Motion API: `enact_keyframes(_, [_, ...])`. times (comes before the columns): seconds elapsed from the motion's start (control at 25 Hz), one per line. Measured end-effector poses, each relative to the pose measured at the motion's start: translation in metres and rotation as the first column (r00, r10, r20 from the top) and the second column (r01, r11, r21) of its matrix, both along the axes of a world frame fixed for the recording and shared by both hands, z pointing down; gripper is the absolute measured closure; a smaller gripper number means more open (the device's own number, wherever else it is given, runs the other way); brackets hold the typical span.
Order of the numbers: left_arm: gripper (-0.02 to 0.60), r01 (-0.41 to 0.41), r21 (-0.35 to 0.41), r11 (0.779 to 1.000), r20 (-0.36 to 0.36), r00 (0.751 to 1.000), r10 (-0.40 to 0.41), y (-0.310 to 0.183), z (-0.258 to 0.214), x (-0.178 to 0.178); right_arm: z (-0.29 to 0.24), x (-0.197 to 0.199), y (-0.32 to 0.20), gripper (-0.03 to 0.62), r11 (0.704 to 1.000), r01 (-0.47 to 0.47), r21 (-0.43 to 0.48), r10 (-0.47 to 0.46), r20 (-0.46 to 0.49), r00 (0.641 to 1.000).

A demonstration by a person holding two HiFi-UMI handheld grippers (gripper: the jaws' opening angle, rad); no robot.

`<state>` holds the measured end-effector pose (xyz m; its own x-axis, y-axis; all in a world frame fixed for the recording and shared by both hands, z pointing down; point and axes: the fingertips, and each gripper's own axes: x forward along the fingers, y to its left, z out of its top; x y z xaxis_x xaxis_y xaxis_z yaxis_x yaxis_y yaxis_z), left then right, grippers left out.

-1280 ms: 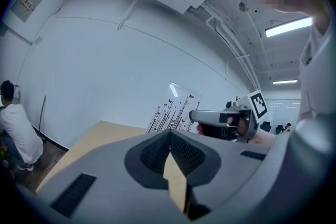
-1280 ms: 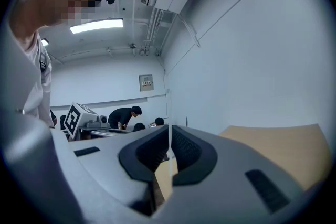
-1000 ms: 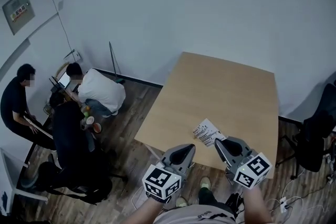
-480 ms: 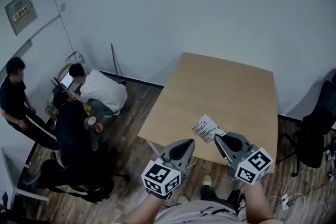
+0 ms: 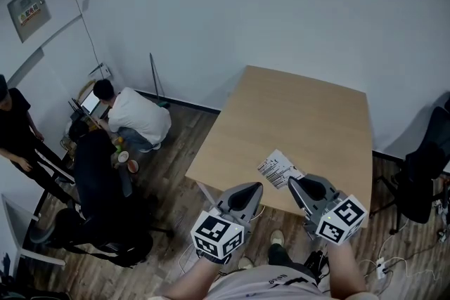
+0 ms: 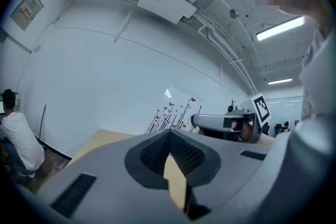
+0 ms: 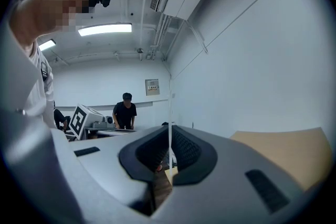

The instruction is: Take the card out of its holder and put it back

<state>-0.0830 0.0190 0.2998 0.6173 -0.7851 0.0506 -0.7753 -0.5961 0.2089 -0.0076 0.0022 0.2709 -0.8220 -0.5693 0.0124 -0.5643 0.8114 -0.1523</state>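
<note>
The card [image 5: 276, 170] lay at the near edge of the table [image 5: 309, 116]. Off that edge hung the left gripper [image 5: 253, 187] and the right gripper [image 5: 292, 183], both pressed together and empty. The task seemed not yet begun. Next, I think, the jaws must open and reach for the card.

Card holder [image 5: 278, 171]: print too small to read, contents indistinguishable. Standing person [image 5: 13, 128], far left: cut by picture edge. Chair [image 5: 426, 175], far right: likewise cropped.

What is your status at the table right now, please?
Left tool shut, empty; right tool shut, empty. Card holder flat on table near front edge, neither tool touching it. Nothing in the way.
</note>
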Motion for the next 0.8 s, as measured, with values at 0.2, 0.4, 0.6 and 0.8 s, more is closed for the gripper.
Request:
enact_keyframes(0.2, [0.569,0.009,0.002,1.000,-0.009,1.000,-0.009,-0.001,-0.002,-0.002,0.000,-0.001,-0.001,0.569,1.000,-0.001,-0.004,0.001,0.003,1.000])
enact_keyframes(0.4, [0.569,0.007,-0.010,1.000,-0.021,1.000,-0.007,-0.004,-0.002,-0.005,0.002,-0.002,-0.003,0.569,1.000,-0.001,-0.017,0.001,0.001,1.000])
enact_keyframes(0.6, [0.569,0.002,-0.031,1.000,-0.026,1.000,-0.003,-0.016,0.006,-0.004,0.009,-0.001,-0.015,0.569,0.999,-0.003,-0.039,0.003,0.003,1.000])
enact_keyframes(0.8, [0.569,0.009,-0.052,0.999,-0.023,1.000,-0.010,-0.038,0.011,-0.002,0.013,0.003,-0.037,0.569,0.998,-0.004,-0.059,0.005,0.002,1.000])
